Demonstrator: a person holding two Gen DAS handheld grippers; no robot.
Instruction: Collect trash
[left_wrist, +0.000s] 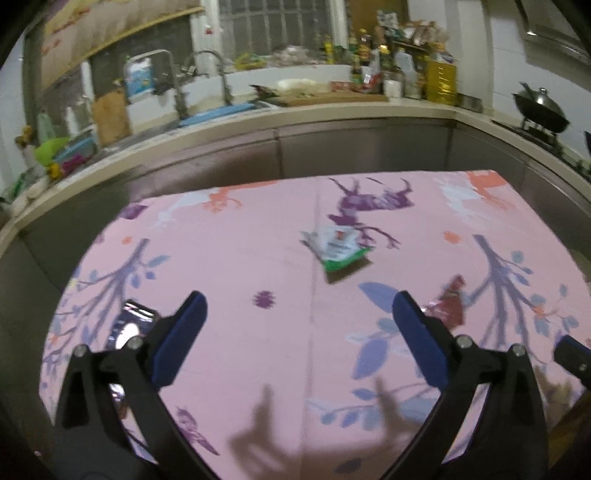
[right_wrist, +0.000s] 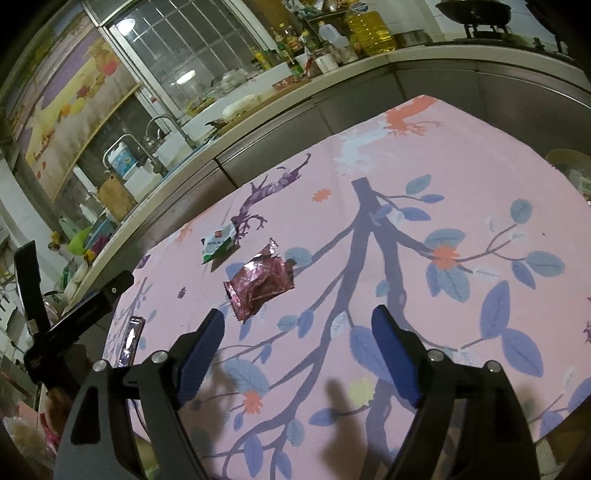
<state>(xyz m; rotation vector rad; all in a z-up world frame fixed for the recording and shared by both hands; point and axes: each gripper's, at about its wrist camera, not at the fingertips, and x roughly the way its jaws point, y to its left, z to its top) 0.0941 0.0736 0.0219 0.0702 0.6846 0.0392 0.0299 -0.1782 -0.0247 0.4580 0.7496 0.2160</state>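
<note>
Hovering over pink tablecloth (right_wrist: 461, 155) with right gripper (right_wrist: 297, 350) and left gripper (left_wrist: 299, 332) both spread apart, holding nothing; crinkled red wrapper (right_wrist: 260, 282) lying just beyond right jaws, green-white packet (right_wrist: 218, 245) farther left, likely featherlight, slippery foil, best pinching raised crimped edge

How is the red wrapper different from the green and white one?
The red wrapper is shiny dark red foil, while the green and white wrapper is mostly white with a green end. The red wrapper looks crumpled and puffed, while the green and white wrapper looks flatter. The red wrapper lies nearer the right claw. Both lie loose on the pink tablecloth, untouched.
</note>
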